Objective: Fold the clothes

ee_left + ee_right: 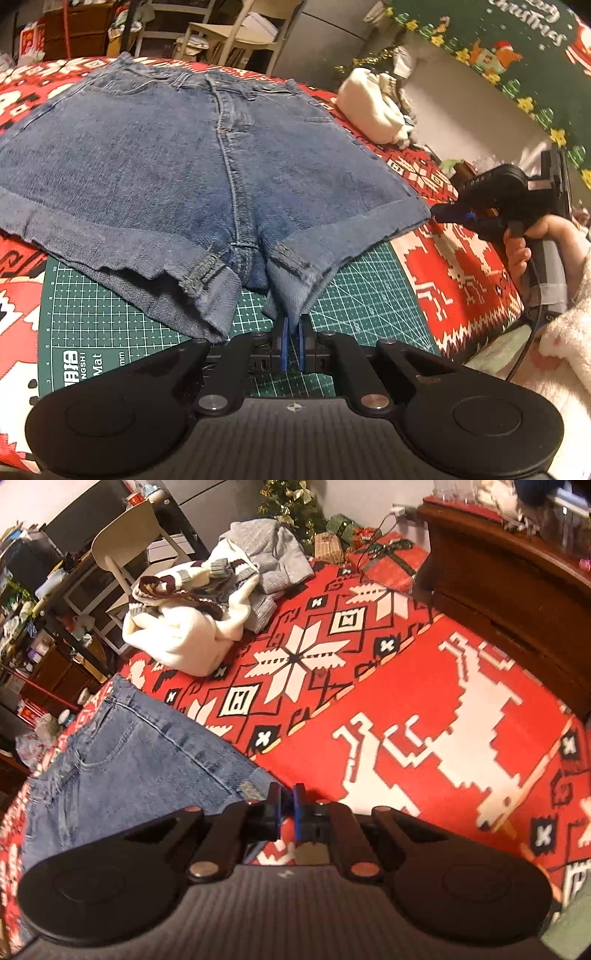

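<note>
Denim sits pinched between the blue pads of the left gripper, whose jaws are closed tight on the inner hem of one leg of the shorts, close to the crotch seam. The right gripper has its jaws nearly together at the outer corner of that leg's cuff; the left wrist view shows its tip against the corner, but whether cloth is actually caught there I cannot tell.

One pair of shorts lies spread flat, waistband at the far side, two rolled cuffs toward the cameras. The near cuffs overhang one green cutting mat, which lies on the red patterned cloth covering the bench. A hand grips the right gripper's handle, with a fluffy white sleeve behind it.

One heap of knitwear, white and grey, lies toward the far edge of the bench, well apart from the shorts. Between the heap and the shorts the red cloth is bare, and a broad bare stretch runs on the right gripper's side up to a dark wooden cabinet. One pale chair stands beyond the far edge.
</note>
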Available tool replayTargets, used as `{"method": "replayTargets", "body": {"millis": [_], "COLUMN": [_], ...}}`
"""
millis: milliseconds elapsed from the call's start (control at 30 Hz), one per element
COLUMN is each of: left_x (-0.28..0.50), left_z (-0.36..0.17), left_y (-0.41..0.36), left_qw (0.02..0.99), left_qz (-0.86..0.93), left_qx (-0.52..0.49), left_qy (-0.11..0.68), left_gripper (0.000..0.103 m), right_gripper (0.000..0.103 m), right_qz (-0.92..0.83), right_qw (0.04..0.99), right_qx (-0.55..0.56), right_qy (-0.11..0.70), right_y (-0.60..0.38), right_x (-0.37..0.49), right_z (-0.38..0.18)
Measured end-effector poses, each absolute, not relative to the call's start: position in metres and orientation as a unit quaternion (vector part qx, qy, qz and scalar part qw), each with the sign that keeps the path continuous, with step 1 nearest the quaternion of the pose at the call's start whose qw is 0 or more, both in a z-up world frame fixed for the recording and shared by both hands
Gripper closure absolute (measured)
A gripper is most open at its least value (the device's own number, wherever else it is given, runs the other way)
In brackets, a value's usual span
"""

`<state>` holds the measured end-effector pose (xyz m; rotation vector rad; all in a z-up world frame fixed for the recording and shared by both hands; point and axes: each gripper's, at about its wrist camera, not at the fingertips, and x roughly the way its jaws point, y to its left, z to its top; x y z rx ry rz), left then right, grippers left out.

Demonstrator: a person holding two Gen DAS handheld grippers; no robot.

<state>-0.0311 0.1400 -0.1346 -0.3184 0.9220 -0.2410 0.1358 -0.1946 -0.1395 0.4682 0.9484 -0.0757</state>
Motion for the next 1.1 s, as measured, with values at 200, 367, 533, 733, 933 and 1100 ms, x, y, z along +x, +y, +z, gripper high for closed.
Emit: {"method": "replayTargets", "body": {"millis": [200,367,533,733,933,1100], "left_x": [-0.039,-0.050,-0.061,-0.065,-0.052,-0.047], "left_z": [-0.128,-0.119,-0.106,-0.093,-0.108,-0.116], "left_y": [0.135,0.140,0.160,0.186,0.200,0.200], "left_qw": [0.883,0.889,0.899,0.912,0.882,0.868], "left_qz": [-0.124,-0.122,-0.097,-0.048,-0.060,-0.063], "left_qx": [-0.135,-0.144,-0.177,-0.205,-0.274,-0.290], "left_qy": [0.433,0.417,0.389,0.352,0.378,0.399], "left_gripper": [0.096,0.096,0.086,0.077,0.061,0.051], "right_gripper": [0.092,0.086,0.085,0.085,0.070,0.069], "right_qz": [-0.005,0.064,0.136,0.211,0.280,0.306], "right_qw": [0.873,0.882,0.873,0.841,0.785,0.750], "right_qx": [0.217,0.200,0.217,0.242,0.287,0.304], "right_qy": [0.436,0.421,0.415,0.435,0.472,0.502], "right_y": [-0.186,-0.163,-0.142,-0.102,-0.080,-0.060], "right_x": [0.118,0.102,0.088,0.064,0.047,0.030], "right_z": [-0.123,-0.107,-0.099,-0.105,-0.113,-0.126]}}
